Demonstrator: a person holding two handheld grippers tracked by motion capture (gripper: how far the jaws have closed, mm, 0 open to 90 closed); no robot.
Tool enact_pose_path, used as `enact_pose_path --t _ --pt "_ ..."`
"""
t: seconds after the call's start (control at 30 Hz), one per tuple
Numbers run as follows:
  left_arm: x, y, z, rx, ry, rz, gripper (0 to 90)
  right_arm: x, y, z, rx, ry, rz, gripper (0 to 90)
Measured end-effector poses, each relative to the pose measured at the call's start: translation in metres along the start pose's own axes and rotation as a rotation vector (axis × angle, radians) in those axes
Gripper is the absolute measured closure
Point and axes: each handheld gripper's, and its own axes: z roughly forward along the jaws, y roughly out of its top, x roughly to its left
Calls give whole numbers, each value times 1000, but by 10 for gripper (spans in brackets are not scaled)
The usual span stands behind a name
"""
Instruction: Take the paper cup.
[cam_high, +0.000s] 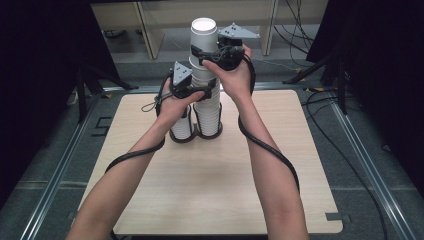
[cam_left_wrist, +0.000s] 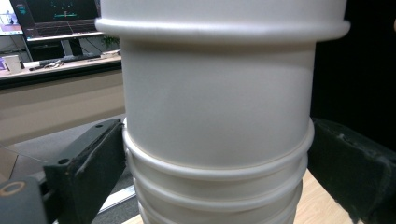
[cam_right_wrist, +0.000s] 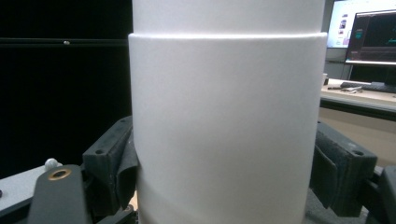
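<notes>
Gripping a tall stack of white paper cups (cam_high: 207, 95) on the far side of a wooden table (cam_high: 215, 170), the left gripper (cam_high: 189, 90) pinches it midway while the right gripper (cam_high: 220, 52) clamps the top cup (cam_high: 203, 35), seemingly mid-separation; a shorter stack (cam_high: 181, 129) stands beside it

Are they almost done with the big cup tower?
Hard to say. A tall stack of cups stands on the table beside a shorter stack. Now the right gripper clamps the top cups while the left gripper clamps lower down. Both stacks remain.
</notes>
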Motion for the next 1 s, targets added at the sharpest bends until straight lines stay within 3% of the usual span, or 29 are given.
enact_pose_path --t 0.37,0.4,0.47,0.6,1.0 --pt "0 0 0 -4 -3 -2 55 1 7 -4 -46 -9 -9 208" --pt "0 0 0 -3 2 -1 55 2 8 -4 -41 -4 8 208" --pt "2 1 -2 23 3 28 55 1 10 -5 -49 -9 -9 209" --pt "2 1 -1 21 -2 33 55 2 12 -7 -57 -12 -16 210" --pt "1 1 0 6 -3 15 55 4 21 -9 -87 -11 -22 210"
